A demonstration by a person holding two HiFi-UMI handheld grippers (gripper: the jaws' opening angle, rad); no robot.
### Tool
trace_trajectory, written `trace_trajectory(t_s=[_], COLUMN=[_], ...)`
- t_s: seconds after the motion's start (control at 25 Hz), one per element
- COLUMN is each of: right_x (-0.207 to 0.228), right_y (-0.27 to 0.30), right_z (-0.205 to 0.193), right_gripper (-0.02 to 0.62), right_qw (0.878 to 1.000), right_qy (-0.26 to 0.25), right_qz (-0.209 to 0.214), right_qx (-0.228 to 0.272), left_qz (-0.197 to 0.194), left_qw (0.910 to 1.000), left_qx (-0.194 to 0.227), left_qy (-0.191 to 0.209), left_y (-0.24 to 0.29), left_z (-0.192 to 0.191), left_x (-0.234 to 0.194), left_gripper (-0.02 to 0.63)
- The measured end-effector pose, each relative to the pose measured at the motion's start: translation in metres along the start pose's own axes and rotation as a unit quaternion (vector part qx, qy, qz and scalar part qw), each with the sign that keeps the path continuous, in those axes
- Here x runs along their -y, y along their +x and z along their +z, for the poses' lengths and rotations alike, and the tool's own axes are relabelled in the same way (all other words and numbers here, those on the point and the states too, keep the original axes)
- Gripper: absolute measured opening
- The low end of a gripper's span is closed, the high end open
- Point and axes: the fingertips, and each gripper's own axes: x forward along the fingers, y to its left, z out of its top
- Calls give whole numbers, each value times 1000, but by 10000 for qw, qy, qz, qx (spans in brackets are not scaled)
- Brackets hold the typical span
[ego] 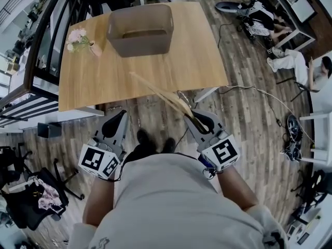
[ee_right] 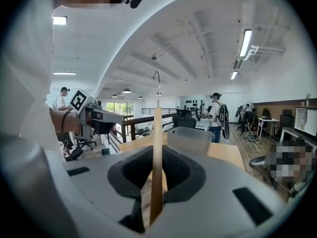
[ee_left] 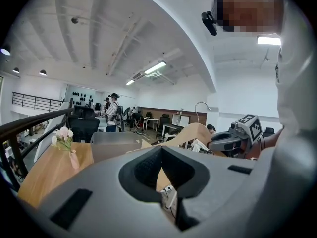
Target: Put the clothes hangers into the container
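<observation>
A grey-brown plastic container (ego: 140,30) stands at the far side of the wooden table (ego: 197,61). My right gripper (ego: 198,119) hovers off the table's near edge, shut on a wooden clothes hanger (ego: 161,95) that slants up and left over the tabletop. In the right gripper view the hanger (ee_right: 157,148) rises edge-on between the jaws of the right gripper (ee_right: 156,182), its metal hook on top, with the container (ee_right: 190,139) behind. My left gripper (ego: 115,124) is held beside my body, shut with nothing in it. From the left gripper (ee_left: 166,182), the hanger (ee_left: 190,133) and container (ee_left: 114,145) are visible.
A small vase of pink flowers (ego: 80,40) stands at the table's left, near the container. A black railing (ego: 36,61) runs along the table's left side. Office chairs (ego: 31,191), cables and seated people (ego: 290,61) are around on the wood floor.
</observation>
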Motion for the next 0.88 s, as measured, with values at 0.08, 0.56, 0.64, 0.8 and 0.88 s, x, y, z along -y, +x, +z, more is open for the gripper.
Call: trace_trajectory(t_s=[0.08,0.56,0.64,0.8,0.88], right_x=[4,23,25,29,30], right_y=[4,60,76,114,131], right_z=[-1,21,26,41,50], right_gripper=[60,60,60,60,60], right_qw=[10000,9995,9994,9990,9988], right_qy=[-6,-62,-68,-119,-151], right_qz=[-24,-273,-317,-381,-432], right_qx=[-16,-129,-150,-177,-157], left_qz=[-19,-323,-373,-457,-547], left_qw=[10000,9994,9992,9988,9982], left_qx=[0,119,127,151,183], left_qy=[-30,-18,13,131,152], left_y=[5,40,44,51,55], left_z=[-1,18,22,32,38], left_x=[-5,-67,-83,-120,-135], left_gripper=[6,5,5,6,5])
